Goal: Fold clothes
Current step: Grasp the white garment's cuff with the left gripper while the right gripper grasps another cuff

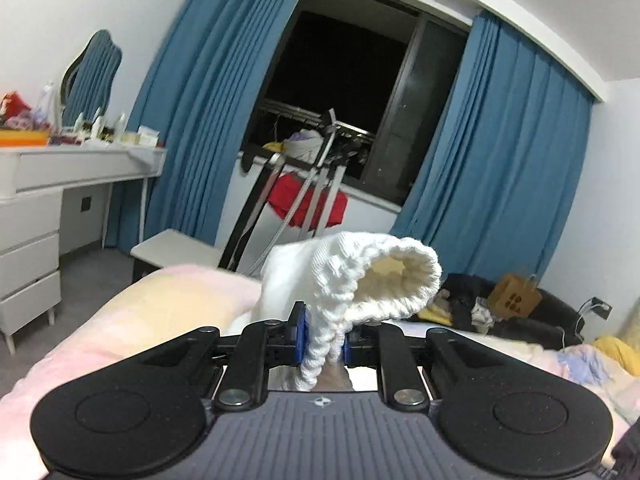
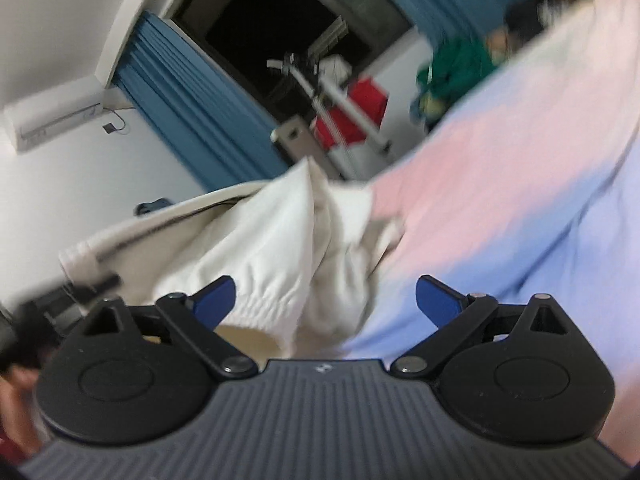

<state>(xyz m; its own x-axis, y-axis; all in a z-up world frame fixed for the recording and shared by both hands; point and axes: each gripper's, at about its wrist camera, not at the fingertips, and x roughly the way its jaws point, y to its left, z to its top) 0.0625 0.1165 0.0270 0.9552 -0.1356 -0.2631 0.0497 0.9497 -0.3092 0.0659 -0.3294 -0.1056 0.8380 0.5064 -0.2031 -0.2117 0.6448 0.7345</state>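
Left claw (image 1: 324, 340): clamped on ribbed cuff of white garment (image 1: 344, 280), lower centre of frame.
Right claw (image 2: 326, 304): spread wide, empty, garment bunched between.
Grip: pinch hem, pull taut.
Bed (image 1: 140, 312): lay flat beyond.

The right wrist view is smeared with motion, so the green heap (image 2: 452, 76) at two o'clock cannot be identified.

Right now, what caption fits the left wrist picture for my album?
Left hand-held gripper pinching a white garment's ribbed cuff above the pastel bed, blue curtains behind.
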